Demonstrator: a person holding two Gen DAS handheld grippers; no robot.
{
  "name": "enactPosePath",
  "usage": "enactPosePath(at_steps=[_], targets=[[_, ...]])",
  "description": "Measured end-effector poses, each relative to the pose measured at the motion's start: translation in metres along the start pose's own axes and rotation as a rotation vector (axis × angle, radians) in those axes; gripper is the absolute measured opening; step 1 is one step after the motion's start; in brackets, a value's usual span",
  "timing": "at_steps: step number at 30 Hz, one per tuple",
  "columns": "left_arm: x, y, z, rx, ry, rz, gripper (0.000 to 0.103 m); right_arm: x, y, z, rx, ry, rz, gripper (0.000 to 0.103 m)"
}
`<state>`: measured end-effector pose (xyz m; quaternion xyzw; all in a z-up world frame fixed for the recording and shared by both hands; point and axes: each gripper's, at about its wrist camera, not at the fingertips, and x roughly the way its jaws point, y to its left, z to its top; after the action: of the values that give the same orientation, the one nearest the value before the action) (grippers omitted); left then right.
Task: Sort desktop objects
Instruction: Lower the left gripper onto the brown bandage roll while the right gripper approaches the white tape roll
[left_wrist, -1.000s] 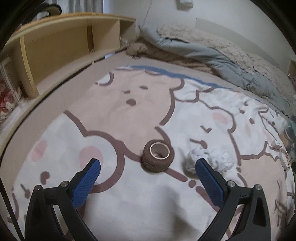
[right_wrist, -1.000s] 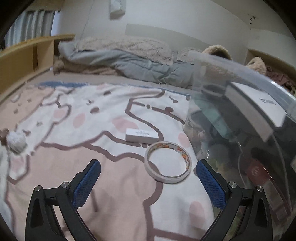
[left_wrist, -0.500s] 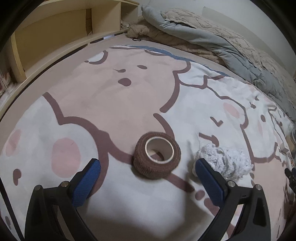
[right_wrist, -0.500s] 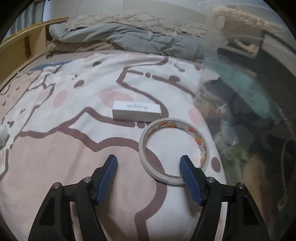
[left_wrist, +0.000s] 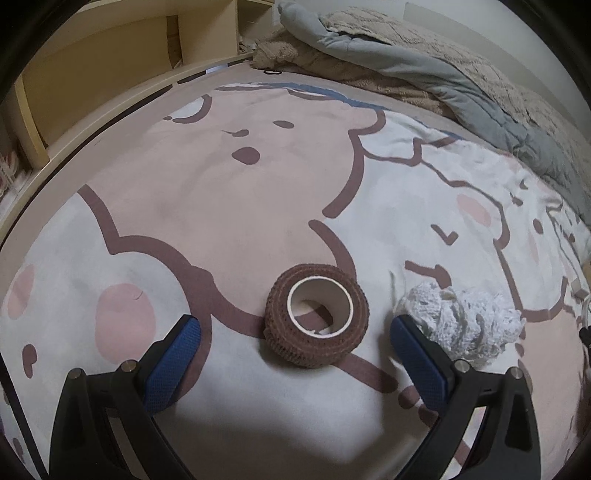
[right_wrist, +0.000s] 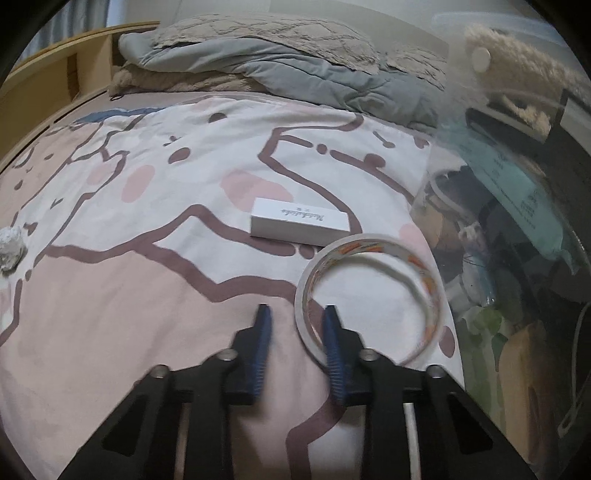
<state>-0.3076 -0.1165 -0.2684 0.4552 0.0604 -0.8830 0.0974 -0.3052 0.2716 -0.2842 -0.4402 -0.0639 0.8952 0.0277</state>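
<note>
A bed (left_wrist: 229, 206) fills the room, spread with a pink and white cartoon-bear cover. Rumpled grey and beige bedding (right_wrist: 266, 70) is heaped at its far end against a pale wall (left_wrist: 480, 33). A light wooden shelf unit (left_wrist: 110, 62) runs along one side. The light is dim.

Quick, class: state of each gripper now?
Left gripper: open, astride the brown bandage roll, not touching.
Right gripper: closing on the tape ring rim; not yet gripped.

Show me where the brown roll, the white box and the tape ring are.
brown roll (left_wrist: 280, 325): left wrist view, on its outer wall.
white box (right_wrist: 299, 221): right wrist view, on its top face.
tape ring (right_wrist: 430, 284): right wrist view, on its right rim.
</note>
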Motion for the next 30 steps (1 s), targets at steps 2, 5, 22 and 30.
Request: enactPosePath(at_steps=[2,5,22,30], targets=[[0.000,0.000,0.000,0.002,0.003,-0.003,0.103,-0.003,0.003,-0.001,-0.019,0.000,0.005,0.016],[0.000,0.001,0.000,0.002,0.003,-0.008,0.103,-0.009,0.009,-0.006,-0.047,0.006,0.021,0.014],[-0.012,-0.002,-0.001,0.035,-0.018,0.006,0.055,-0.082,0.114,-0.046,-0.369,-0.016,0.164,0.011],[-0.033,-0.009,-0.006,0.059,-0.038,-0.039,0.047,-0.104,0.151,-0.073,-0.491,-0.033,0.210,0.011]])
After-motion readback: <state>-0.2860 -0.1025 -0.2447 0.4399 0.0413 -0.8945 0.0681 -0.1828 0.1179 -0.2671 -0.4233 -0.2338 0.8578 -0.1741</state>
